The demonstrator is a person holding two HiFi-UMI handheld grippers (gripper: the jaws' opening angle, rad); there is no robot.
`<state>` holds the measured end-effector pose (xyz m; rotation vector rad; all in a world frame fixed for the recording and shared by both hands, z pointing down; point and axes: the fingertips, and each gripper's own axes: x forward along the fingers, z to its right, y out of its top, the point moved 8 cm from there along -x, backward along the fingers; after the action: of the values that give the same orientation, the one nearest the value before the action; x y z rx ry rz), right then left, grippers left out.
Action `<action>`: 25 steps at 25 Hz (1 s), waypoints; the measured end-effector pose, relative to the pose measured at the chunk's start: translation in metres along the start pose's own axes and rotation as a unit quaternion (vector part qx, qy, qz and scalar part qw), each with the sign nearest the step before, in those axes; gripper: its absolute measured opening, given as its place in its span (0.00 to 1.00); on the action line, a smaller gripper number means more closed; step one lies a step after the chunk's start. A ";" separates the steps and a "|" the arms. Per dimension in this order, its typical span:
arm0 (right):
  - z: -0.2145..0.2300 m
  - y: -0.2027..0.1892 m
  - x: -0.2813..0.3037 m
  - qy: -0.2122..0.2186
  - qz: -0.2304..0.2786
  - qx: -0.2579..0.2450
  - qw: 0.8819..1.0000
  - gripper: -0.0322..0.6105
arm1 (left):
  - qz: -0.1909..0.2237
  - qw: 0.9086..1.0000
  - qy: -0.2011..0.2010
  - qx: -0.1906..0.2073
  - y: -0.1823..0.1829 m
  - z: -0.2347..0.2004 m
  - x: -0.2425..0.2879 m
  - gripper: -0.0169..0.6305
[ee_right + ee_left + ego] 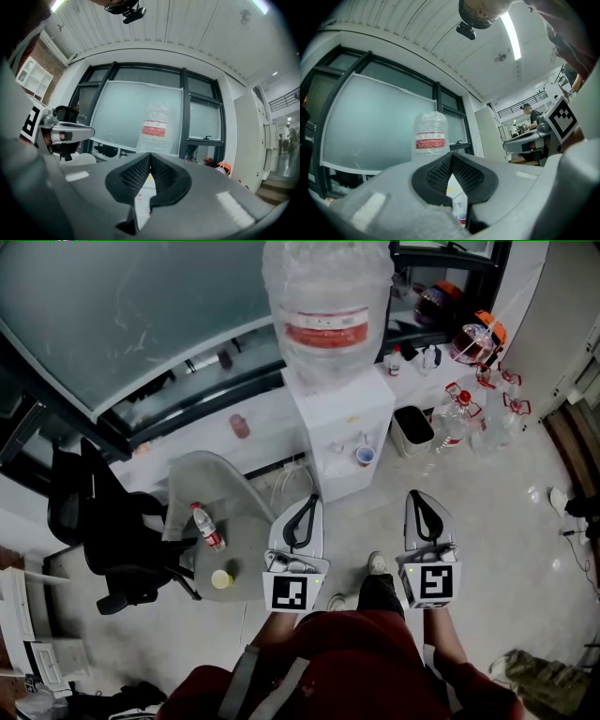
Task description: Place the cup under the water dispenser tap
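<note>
Topping the dispenser (342,427), a red-labelled jug (323,306) (print unreadable).

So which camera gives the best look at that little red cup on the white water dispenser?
The head view: the small red cup sits in plain sight in the white water dispenser's alcove. The left gripper view shows only a sliver of the cup below the closed fingers. The right gripper view doesn't show it.
</note>
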<state>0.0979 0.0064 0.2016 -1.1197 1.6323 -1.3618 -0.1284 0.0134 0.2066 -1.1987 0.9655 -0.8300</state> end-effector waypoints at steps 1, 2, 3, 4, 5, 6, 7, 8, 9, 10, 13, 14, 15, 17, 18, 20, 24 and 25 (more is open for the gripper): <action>0.001 0.000 -0.001 0.000 0.001 0.001 1.000 0.05 | 0.000 1.000 -0.001 0.001 0.000 0.000 0.000 0.02; 0.001 0.000 -0.001 0.000 0.003 0.002 1.000 0.05 | 0.000 1.000 -0.002 0.001 0.001 -0.001 0.000 0.02; 0.001 0.003 -0.001 -0.001 0.004 0.005 1.000 0.05 | 0.002 1.000 -0.002 0.001 0.002 -0.001 0.000 0.02; 0.000 0.004 -0.002 -0.002 0.006 0.005 1.000 0.05 | 0.003 1.000 -0.003 0.001 0.003 -0.001 -0.001 0.02; 0.000 0.005 -0.003 -0.003 0.006 0.002 1.000 0.05 | 0.004 1.000 -0.003 0.001 0.004 -0.001 -0.002 0.02; 0.000 0.005 -0.004 -0.005 0.006 0.000 1.000 0.05 | 0.004 1.000 -0.004 0.002 0.005 0.000 -0.002 0.02; 0.000 0.005 -0.005 -0.006 0.007 0.001 1.000 0.05 | 0.005 1.000 -0.005 0.003 0.005 0.000 -0.003 0.02; 0.000 0.006 -0.006 -0.009 0.009 0.004 1.000 0.05 | 0.005 1.000 -0.005 0.004 0.005 0.001 -0.003 0.02; 0.001 0.006 -0.007 -0.010 0.011 0.006 1.000 0.05 | 0.004 1.000 -0.005 0.004 0.004 0.001 -0.004 0.02; 0.001 0.006 -0.008 -0.011 0.012 0.005 1.000 0.05 | 0.004 1.000 -0.005 0.003 0.004 0.001 -0.004 0.02; 0.003 0.000 -0.011 -0.011 0.006 -0.007 1.000 0.05 | 0.007 1.000 -0.007 0.004 0.005 0.001 -0.005 0.02; 0.004 -0.002 -0.012 -0.011 0.004 -0.008 1.000 0.05 | 0.006 1.000 -0.009 0.006 0.005 0.002 -0.005 0.02; 0.004 -0.003 -0.012 -0.013 0.002 -0.007 1.000 0.05 | 0.005 1.000 -0.011 0.007 0.005 0.003 -0.005 0.02; 0.004 -0.004 -0.013 -0.016 -0.001 -0.001 1.000 0.05 | 0.005 1.000 -0.013 0.004 0.003 0.005 -0.005 0.02; 0.004 -0.003 -0.013 -0.018 -0.001 0.004 1.000 0.05 | 0.005 1.000 -0.013 0.002 0.002 0.005 -0.005 0.02; 0.003 -0.002 -0.013 -0.021 -0.004 0.010 1.000 0.05 | 0.002 1.000 -0.015 0.000 0.001 0.006 -0.004 0.02; 0.007 -0.007 -0.017 -0.021 -0.009 0.000 1.000 0.05 | 0.000 1.000 -0.018 -0.002 0.001 0.009 -0.003 0.02; 0.009 -0.008 -0.018 -0.022 -0.010 -0.003 1.000 0.05 | 0.001 1.000 -0.020 -0.001 0.001 0.009 -0.002 0.02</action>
<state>0.1138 0.0191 0.2077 -1.1631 1.5991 -1.3366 -0.1206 0.0191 0.2066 -1.2114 0.9359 -0.8013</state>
